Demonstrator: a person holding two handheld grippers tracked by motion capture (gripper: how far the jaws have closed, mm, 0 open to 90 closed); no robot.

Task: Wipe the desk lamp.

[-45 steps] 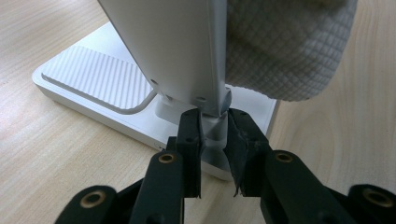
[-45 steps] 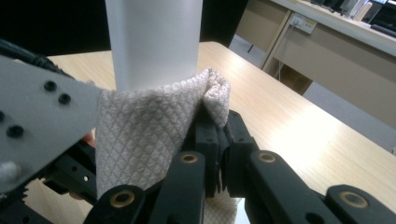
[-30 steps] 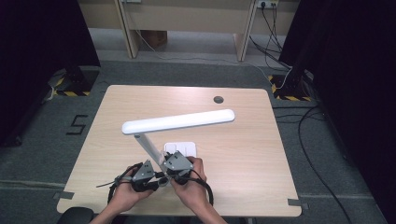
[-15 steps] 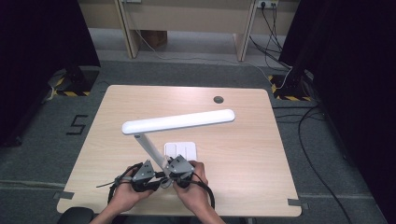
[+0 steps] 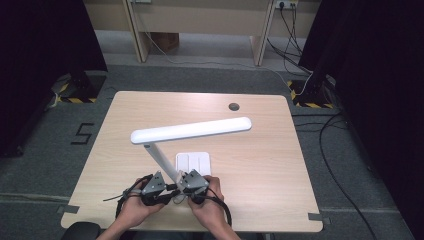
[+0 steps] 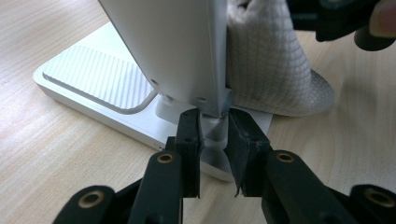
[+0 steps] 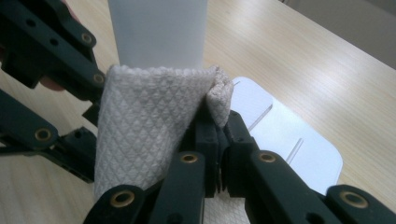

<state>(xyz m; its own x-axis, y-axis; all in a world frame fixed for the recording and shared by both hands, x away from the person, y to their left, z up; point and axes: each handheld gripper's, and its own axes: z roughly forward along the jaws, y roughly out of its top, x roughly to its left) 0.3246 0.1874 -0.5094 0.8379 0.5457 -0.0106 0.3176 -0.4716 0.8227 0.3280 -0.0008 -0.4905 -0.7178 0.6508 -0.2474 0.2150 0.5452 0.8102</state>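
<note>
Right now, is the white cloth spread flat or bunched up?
Bunched up. The cloth is gathered in folds, pinched in the right gripper, and held against the lamp post.

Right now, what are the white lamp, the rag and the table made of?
The lamp looks like smooth matte white plastic: even colour, rounded edges, moulded ridges on its base. The rag, pinched by the right gripper, looks like soft woven cloth, off-white with a raised diamond pattern and floppy folds. The table shows pale wood grain; real wood or a printed laminate, I cannot tell.

Matt white plastic lamp (image 6: 177,51); textured woven cloth (image 7: 144,135).
</note>
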